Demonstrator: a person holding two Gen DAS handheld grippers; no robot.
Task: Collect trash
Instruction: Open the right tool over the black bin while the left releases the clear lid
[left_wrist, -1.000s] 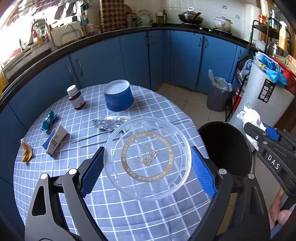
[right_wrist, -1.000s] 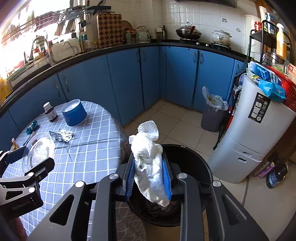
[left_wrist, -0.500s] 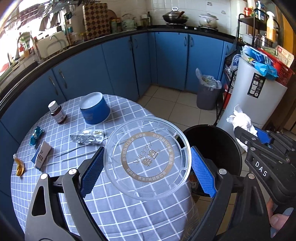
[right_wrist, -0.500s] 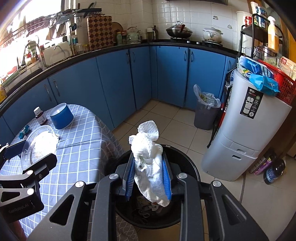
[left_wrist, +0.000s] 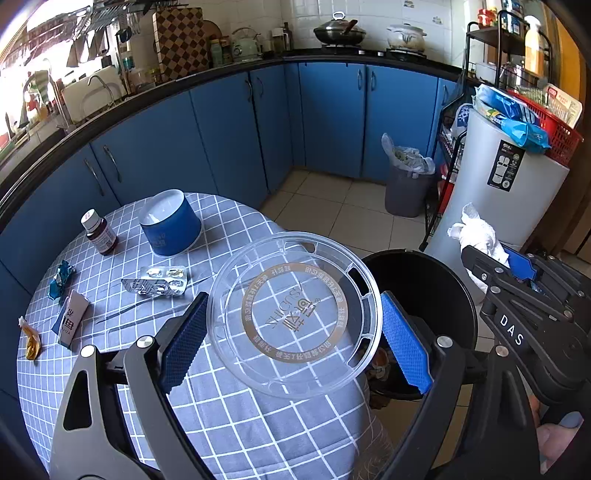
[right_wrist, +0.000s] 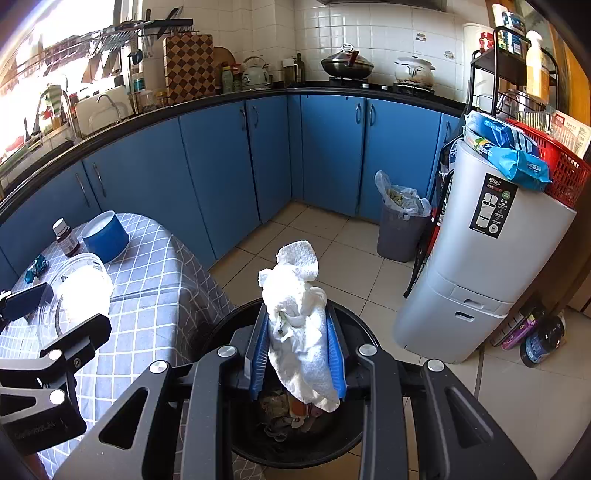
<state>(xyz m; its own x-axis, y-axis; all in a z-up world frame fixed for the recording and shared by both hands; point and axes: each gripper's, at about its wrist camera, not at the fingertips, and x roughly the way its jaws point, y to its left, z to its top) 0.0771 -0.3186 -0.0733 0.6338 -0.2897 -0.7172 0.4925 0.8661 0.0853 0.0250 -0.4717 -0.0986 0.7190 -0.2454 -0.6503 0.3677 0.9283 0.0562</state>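
Note:
A clear round plastic lid with a gold ring of print sits clamped between the blue pads of my left gripper, above the table's edge next to the black bin. My right gripper holds a crumpled white paper towel over the black bin, which has trash in its bottom. Its jaws are opening, and the towel still sits between the pads. From the left wrist, the right gripper and the towel hover past the bin's far rim.
On the checked tablecloth lie a blue tub, a brown bottle, blister packs, tweezers, a small box and wrappers. A grey lined bin and a white appliance stand on the tiled floor.
Both grippers have shifted sideways from the table toward the black bin. The lid now hangs at the table's edge, and the towel is above the bin's opening.

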